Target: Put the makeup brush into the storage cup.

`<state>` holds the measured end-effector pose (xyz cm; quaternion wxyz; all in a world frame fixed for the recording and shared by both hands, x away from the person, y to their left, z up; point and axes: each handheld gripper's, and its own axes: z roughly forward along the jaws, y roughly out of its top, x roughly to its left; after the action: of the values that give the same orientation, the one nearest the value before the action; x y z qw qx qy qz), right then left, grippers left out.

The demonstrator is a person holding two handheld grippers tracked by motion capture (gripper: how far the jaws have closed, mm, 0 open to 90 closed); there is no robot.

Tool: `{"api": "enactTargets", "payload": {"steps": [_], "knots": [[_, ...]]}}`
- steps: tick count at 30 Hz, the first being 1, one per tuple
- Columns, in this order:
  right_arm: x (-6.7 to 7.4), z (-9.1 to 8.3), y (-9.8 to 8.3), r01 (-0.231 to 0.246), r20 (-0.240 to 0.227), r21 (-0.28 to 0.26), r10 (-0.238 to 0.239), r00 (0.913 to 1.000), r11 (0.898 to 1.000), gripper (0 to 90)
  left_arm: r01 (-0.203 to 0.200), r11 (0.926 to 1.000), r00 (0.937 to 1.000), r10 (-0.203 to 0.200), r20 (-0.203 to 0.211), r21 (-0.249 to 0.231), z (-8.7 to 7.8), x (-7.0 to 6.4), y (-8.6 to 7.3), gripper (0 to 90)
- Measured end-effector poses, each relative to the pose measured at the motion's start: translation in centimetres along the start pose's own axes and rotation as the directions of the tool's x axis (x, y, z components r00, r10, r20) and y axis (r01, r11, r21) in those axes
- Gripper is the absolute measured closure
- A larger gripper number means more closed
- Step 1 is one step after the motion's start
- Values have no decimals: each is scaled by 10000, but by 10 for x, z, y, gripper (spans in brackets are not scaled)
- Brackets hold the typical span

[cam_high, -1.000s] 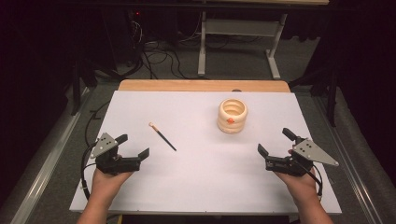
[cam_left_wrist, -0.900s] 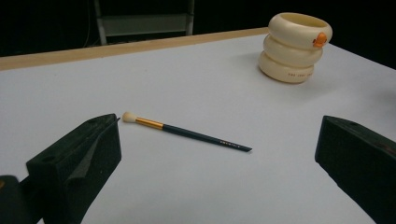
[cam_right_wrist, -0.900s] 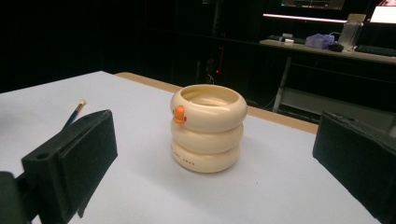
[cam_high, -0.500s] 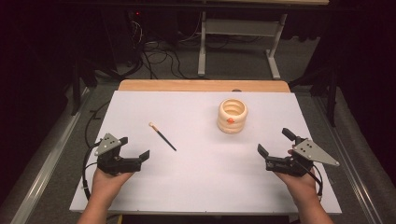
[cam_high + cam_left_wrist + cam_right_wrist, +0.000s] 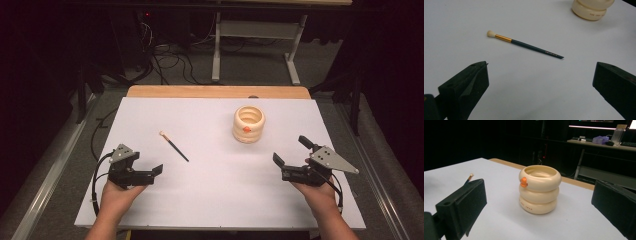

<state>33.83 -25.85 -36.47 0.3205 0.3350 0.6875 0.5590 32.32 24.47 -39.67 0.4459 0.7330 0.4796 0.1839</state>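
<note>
Both tongs stand with jaws apart and empty: the left gripper (image 5: pixel 150 173) low on the table (image 5: pixel 210 200), one brush (image 5: pixel 524 45) lying flat just ahead of it, and the right gripper (image 5: pixel 292 160) facing one cream ringed pot (image 5: pixel 539 188), upright and untouched. Nothing looks started; probably the brush still has to be picked up and put in the pot.

left gripper (image 5: pixel 150 172) and right gripper (image 5: pixel 290 161): jaws wide apart.

A white-topped table (image 5: pixel 210 200) stands on grey carpet (image 5: pixel 190 75); behind it, tangled cables (image 5: pixel 170 55) and a metal-legged desk (image 5: pixel 255 30) in darkness.
</note>
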Motion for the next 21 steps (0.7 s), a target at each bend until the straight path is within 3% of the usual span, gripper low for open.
{"api": "enactTargets", "payload": {"steps": [6,11,14,15,18,21], "knots": [[0,1,-2,24,-72,174,-23,10000,9998,12,387,9987,9991,-392,158,321,2,-1,0,7],[-2,0,-3,-53,-9,147,53,10000,9999,11,657,9957,9978,-662,49,655,3,-4,5,7],[0,0,-3,96,20,130,-96,10000,9999,11,774,9918,9970,-777,-1,1019,4,-3,6,7],[1,-1,-3,249,24,187,-250,9997,9995,12,817,9872,9966,-816,-68,1368,5,-3,6,7],[2,-2,-2,234,60,155,-235,9997,9996,12,879,9801,9961,-863,-167,1781,6,-1,8,7],[1,-2,-3,149,159,239,-153,9998,9996,11,1083,9754,9941,-1076,-142,1917,6,-1,9,7]]}}
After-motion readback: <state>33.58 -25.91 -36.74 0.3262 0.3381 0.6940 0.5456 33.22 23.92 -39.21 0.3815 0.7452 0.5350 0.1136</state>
